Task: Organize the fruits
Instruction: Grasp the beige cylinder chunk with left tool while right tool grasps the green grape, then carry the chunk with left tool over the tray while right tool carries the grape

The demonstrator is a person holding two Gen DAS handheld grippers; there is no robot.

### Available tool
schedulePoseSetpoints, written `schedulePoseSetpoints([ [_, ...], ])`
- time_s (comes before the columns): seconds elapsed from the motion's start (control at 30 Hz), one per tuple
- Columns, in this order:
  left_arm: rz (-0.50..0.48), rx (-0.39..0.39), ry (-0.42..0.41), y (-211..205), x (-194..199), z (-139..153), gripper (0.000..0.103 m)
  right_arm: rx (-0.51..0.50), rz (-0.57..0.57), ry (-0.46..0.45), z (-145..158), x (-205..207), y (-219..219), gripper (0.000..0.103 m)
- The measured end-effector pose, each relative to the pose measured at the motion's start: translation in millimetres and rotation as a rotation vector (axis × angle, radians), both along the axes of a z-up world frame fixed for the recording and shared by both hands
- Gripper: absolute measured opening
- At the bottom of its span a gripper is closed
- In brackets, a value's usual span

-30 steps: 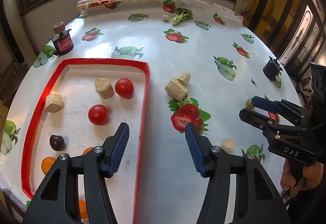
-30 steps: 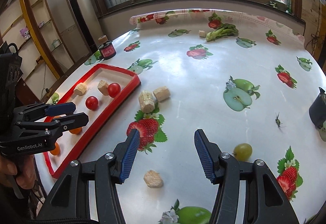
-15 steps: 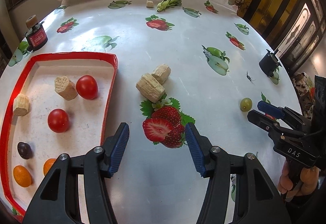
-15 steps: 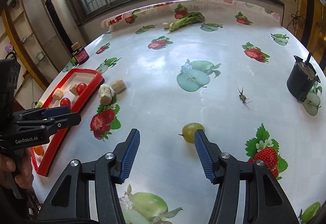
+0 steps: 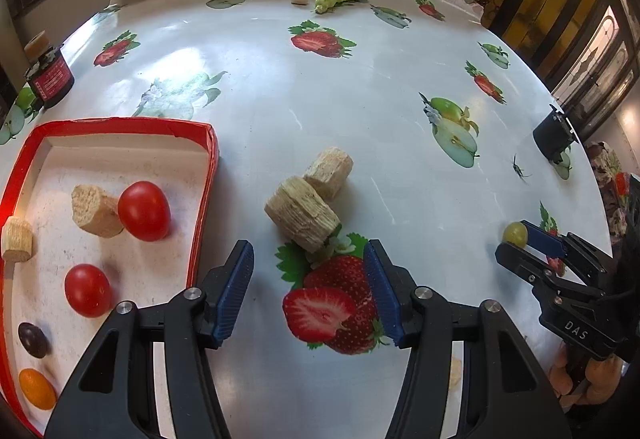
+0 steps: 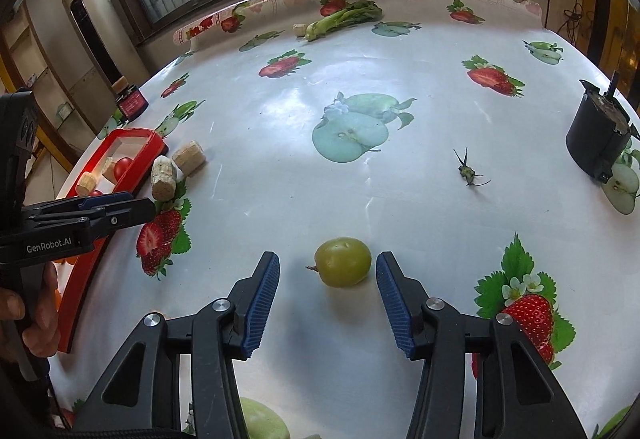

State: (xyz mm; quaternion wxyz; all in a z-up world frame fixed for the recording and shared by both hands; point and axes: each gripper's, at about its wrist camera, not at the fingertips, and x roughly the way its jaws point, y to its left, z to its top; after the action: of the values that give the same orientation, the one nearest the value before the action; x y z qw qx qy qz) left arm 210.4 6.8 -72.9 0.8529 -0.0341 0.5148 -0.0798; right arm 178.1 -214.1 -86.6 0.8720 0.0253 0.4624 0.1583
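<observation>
While the right tongs point(image 6: 326, 297) have just been closing, the green grape point(image 6: 342, 261) lies between them — untouched.

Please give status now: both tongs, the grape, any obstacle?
Right tongs open, just closing in, green grape between the pads, not touched. Left tongs open, empty, near two corn cob pieces. Nothing blocks the grape.

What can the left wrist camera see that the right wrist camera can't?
Only the left wrist view shows the dark purple grape and the small orange fruit in the red-rimmed tray.

Only the right wrist view shows the tall grey appliance by the wall.

Both show the round green grape, the two tan cob chunks and the black pot.
</observation>
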Motion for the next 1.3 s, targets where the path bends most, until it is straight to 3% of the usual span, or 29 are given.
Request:
schedulePoseSetpoints([
  [0.13,-0.012,0.024,-0.006,-4,10,-9,0.055,-0.005,0.0,-0.004,0,4,1,0.04],
  [0.17,-0.016,0.037,-0.02,-5,10,-9,0.052,-0.011,0.0,-0.007,0,5,2,0.039],
  [0.2,-0.019,0.05,-0.032,-6,10,-9,0.039,-0.022,0.0,-0.011,0,4,3,0.035],
  [0.23,-0.026,0.049,-0.035,-6,10,-9,0.037,-0.028,0.0,-0.014,0,4,3,0.033],
  [0.6,-0.033,0.0,-0.044,4,-21,-2,0.037,-0.002,0.037,-0.041,14,-12,12,0.031],
  [1.3,0.061,-0.015,-0.136,55,-87,33,0.037,0.015,0.188,-0.082,39,-43,86,0.031],
])
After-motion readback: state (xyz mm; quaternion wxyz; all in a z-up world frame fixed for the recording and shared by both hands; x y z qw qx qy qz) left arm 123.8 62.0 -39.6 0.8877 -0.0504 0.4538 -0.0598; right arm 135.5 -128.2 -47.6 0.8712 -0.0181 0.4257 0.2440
